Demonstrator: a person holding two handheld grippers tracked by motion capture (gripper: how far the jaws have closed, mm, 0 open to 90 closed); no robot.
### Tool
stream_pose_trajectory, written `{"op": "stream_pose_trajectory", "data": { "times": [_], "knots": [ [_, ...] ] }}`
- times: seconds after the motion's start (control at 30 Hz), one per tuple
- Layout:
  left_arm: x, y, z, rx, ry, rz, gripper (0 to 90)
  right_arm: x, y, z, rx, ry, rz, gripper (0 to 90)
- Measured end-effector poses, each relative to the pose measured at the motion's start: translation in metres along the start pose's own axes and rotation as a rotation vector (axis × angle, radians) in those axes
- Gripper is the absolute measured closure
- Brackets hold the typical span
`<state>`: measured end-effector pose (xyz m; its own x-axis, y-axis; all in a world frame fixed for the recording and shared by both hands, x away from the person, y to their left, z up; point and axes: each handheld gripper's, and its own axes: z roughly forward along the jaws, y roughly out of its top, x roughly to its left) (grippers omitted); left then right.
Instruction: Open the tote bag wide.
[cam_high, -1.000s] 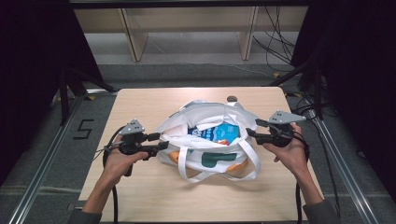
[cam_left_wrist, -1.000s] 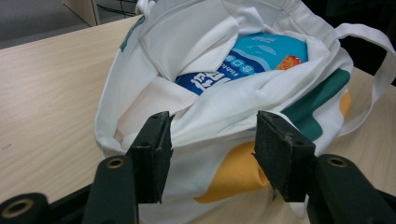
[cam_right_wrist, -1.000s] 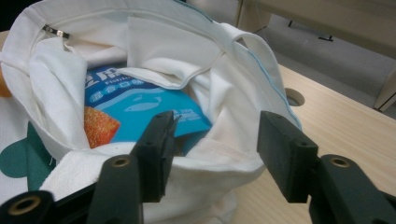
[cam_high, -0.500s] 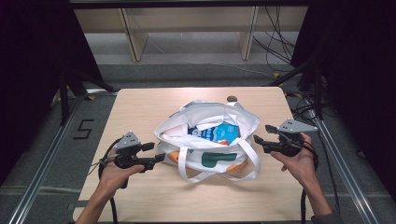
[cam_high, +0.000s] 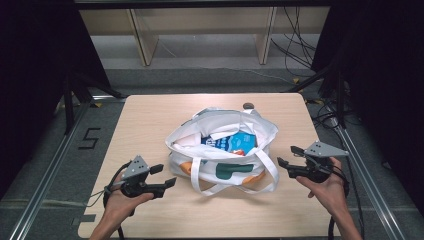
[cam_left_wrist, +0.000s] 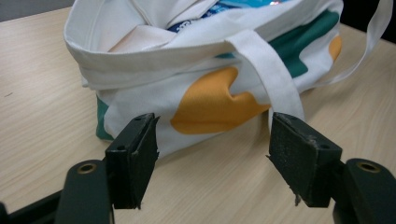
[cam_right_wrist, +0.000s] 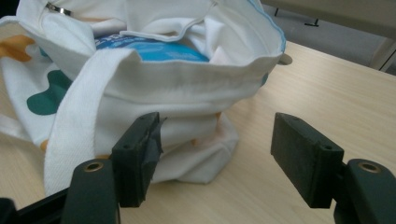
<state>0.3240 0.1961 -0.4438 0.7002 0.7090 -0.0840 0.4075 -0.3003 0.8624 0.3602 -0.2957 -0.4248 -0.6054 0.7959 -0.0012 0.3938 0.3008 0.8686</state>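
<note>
Tote bag, white with green and orange patches, sits mid-worktop, mouth open, blue packet inside. Left gripper at bag's 8 o'clock, fingers apart, empty, just short of the orange patch. Right gripper at 4 o'clock, fingers apart, near the bag's side, not touching.

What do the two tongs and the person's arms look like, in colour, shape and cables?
Both the left tongs and the right tongs are black, each with two flat rectangular jaws, a grey three-cornered plate on top and a black cable trailing back. The forearms show no sleeves, and the hands wear no gloves.
</note>
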Motion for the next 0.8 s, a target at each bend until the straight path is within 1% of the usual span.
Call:
{"op": "stream_pose_trajectory", "data": {
  "times": [0.03, 0.07, 0.1, 0.13, 0.17, 0.2, 0.23, 0.27, 0.3, 0.33, 0.37, 0.4, 0.47, 0.5, 0.53, 0.57, 0.6, 0.63, 0.67, 0.7, 0.73, 0.77, 0.8],
  "knots": [
    [-0.004, -0.005, -0.001, -0.001, -0.012, -0.021, 31.7, 0.001, -0.005, -0.001, -0.005, 0.001, 0.002, 33.9],
    [-0.004, -0.005, -0.001, -0.001, -0.012, -0.021, 31.4, 0.000, -0.007, -0.002, -0.001, 0.001, -0.001, 33.9],
    [-0.007, -0.010, -0.002, 0.001, -0.015, -0.016, 31.1, 0.002, -0.009, -0.004, 0.003, 0.001, 0.017, 34.0],
    [-0.007, -0.010, -0.002, 0.001, -0.015, -0.016, 31.0, 0.001, -0.012, -0.004, -0.006, 0.007, 0.016, 34.1],
    [-0.009, -0.014, -0.002, 0.007, -0.018, 0.003, 30.7, 0.002, -0.015, -0.006, 0.005, 0.002, 0.030, 34.0],
    [-0.011, -0.016, -0.003, 0.008, -0.020, -0.017, 30.4, 0.002, -0.017, -0.006, 0.007, -0.002, 0.024, 34.0],
    [-0.011, -0.016, -0.003, 0.008, -0.020, -0.017, 30.2, 0.002, -0.020, -0.006, 0.000, 0.006, 0.024, 34.0],
    [-0.011, -0.018, -0.003, 0.017, -0.012, -0.001, 30.2, 0.002, -0.020, -0.006, 0.000, 0.006, 0.024, 34.0],
    [-0.013, -0.023, -0.003, 0.022, -0.012, 0.004, 29.9, 0.003, -0.024, -0.008, 0.005, -0.004, 0.008, 33.8],
    [-0.014, -0.026, -0.004, 0.029, -0.010, -0.007, 29.8, 0.005, -0.027, -0.009, 0.019, 0.000, 0.030, 33.7],
    [-0.014, -0.026, -0.004, 0.029, -0.010, -0.007, 29.6, 0.005, -0.030, -0.008, 0.020, 0.003, 0.029, 33.6],
    [-0.014, -0.031, -0.004, 0.025, -0.020, 0.002, 29.7, 0.005, -0.033, -0.008, 0.024, 0.006, 0.018, 33.6],
    [-0.013, -0.034, -0.005, 0.031, -0.019, 0.005, 29.7, 0.006, -0.036, -0.008, 0.031, 0.001, 0.014, 33.6],
    [-0.015, -0.039, -0.006, 0.035, -0.010, -0.030, 29.7, 0.010, -0.043, -0.007, 0.039, 0.008, 0.049, 33.6],
    [-0.014, -0.042, -0.006, 0.047, -0.006, -0.014, 29.7, 0.009, -0.046, -0.006, 0.028, 0.021, 0.030, 33.6],
    [-0.015, -0.044, -0.007, 0.047, -0.008, -0.019, 29.8, 0.009, -0.049, -0.007, 0.042, 0.031, 0.028, 33.6],
    [-0.015, -0.044, -0.007, 0.047, -0.008, -0.019, 29.7, 0.013, -0.051, -0.007, 0.044, 0.034, 0.057, 33.5],
    [-0.016, -0.048, -0.008, 0.040, -0.007, -0.030, 29.7, 0.011, -0.053, -0.007, 0.044, 0.032, 0.029, 33.4],
    [-0.018, -0.050, -0.008, 0.038, -0.006, -0.041, 29.6, 0.014, -0.055, -0.009, 0.045, 0.012, 0.024, 33.3],
    [-0.015, -0.051, -0.010, 0.062, -0.005, -0.001, 29.0, 0.017, -0.056, -0.011, 0.066, 0.007, 0.036, 33.2],
    [-0.019, -0.053, -0.009, 0.045, -0.004, -0.035, 27.9, 0.017, -0.058, -0.011, 0.063, 0.013, 0.018, 33.2],
    [-0.018, -0.054, -0.010, 0.042, -0.006, -0.015, 27.8, 0.020, -0.060, -0.013, 0.069, 0.010, 0.030, 33.2],
    [-0.018, -0.054, -0.010, 0.042, -0.006, -0.015, 27.6, 0.022, -0.061, -0.014, 0.074, 0.014, 0.026, 33.2]
  ]
}}
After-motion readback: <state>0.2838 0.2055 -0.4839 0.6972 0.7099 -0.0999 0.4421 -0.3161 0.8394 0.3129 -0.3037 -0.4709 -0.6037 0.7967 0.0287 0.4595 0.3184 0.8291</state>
